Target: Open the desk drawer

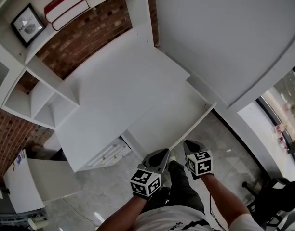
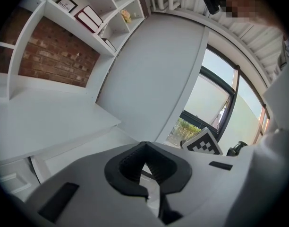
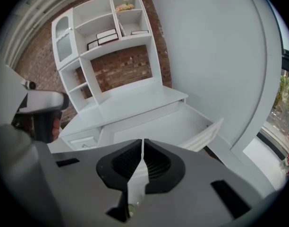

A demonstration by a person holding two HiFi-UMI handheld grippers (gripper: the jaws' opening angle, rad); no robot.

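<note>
already the wide white wooden desk drawer (image 1: pixel 169 113) is seen pulled fully out, so the opening is judged done. the grey plastic left gripper (image 2: pixel 144 145) and the grey plastic right gripper (image 3: pixel 142 142) are held before the drawer's front panel, apart from it, both closed with nothing gripped. next, only a withdrawal seems needed.

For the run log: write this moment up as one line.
drawer: pulled open, looks empty | left claw: shut, empty, clear of drawer | right claw: shut, empty, clear of drawer
</note>
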